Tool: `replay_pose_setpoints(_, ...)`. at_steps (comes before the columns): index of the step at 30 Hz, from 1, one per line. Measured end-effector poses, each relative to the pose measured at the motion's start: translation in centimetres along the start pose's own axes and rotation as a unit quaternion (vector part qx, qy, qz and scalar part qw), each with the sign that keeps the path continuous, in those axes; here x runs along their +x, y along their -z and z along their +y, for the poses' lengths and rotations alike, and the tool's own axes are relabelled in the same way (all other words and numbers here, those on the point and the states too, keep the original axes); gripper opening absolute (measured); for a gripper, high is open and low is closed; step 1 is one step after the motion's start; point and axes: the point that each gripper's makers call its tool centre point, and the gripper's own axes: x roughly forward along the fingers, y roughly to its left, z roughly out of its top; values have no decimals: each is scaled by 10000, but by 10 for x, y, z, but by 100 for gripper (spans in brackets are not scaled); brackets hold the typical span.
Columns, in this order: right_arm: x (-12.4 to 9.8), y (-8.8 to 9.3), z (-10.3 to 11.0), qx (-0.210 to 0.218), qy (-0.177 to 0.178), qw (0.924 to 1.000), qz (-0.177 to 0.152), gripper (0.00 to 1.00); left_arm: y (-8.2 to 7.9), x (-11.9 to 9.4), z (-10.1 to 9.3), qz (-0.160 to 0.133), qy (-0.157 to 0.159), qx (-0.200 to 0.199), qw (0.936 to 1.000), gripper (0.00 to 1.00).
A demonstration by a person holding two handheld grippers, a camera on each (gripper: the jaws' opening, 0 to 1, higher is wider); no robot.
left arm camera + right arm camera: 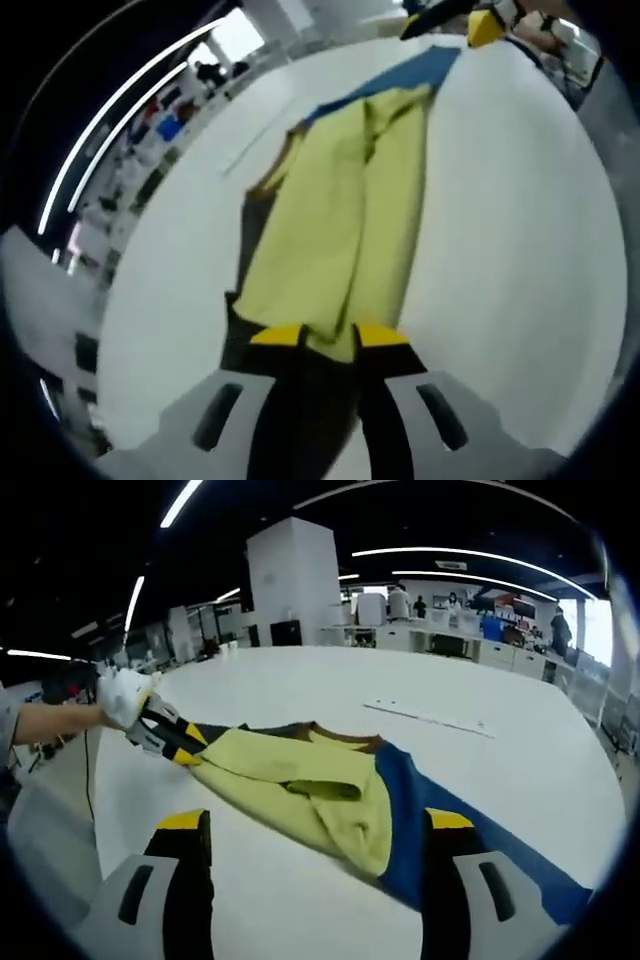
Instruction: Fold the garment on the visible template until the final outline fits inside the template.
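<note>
Looking along the left gripper (328, 338) in the left gripper view, the two yellow-tipped jaws were clenched on the near edge of the yellow garment (340, 230), the cloth pinched between the tips. From that grasp the garment ran straight ahead of the gripper across the white worktop (510, 230), lying in long folds. A darker brown part of the cloth showed along its left side. At the far end of the garment a blue template (415, 72) lay flat on the worktop, partly covered by the cloth. Beyond it, at the far right, the right gripper (484, 24) appeared with one yellow tip visible.

In the right gripper view, the right gripper (316, 822) stood released, its jaws wide apart and touching nothing. Between and just ahead of the jaws lay the garment (300, 780), folded over on itself, with a brown collar edge at its far side. The template (470, 825) extended from under the cloth toward the right jaw. Ahead and to the left, the left gripper (185, 745) gripped the garment's corner, held by a white-gloved hand (123, 696). A slim white strip (430, 717) lay on the worktop (300, 680) beyond the garment, well apart from it.
</note>
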Motion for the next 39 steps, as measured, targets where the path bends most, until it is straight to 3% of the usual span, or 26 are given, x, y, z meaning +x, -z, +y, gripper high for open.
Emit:
replay_pose_setpoints(3,1,4,-1,25,11,10000,35,84,0,0,1,-11,-160,379,9992,13)
replay_pose_setpoints(6,1,7,1,21,2,10000,77,84,0,1,-4,-15,-89,350,9993,10)
replay_pose_setpoints(10,3,7,4,30,-39,9999,88,83,-2,1,-4,-7,-210,669,9975,9)
replay_pose_setpoints(15,4,9,7,92,-69,9999,59,81,0,7,-15,121,-135,1176,9929,0)
replay_pose_setpoints(18,5,13,11,70,-110,9998,114,81,-1,7,-15,151,-212,1406,9897,0)
replay_pose_setpoints(24,7,20,24,29,-223,9995,199,79,-1,7,-8,163,-204,1203,9924,0)
replay_pose_setpoints(27,9,22,30,4,-284,9994,220,79,-2,6,-7,137,-172,809,9965,0)
replay_pose_setpoints(39,16,27,46,-54,-444,9985,320,72,-12,-8,15,15,-518,661,9965,0)
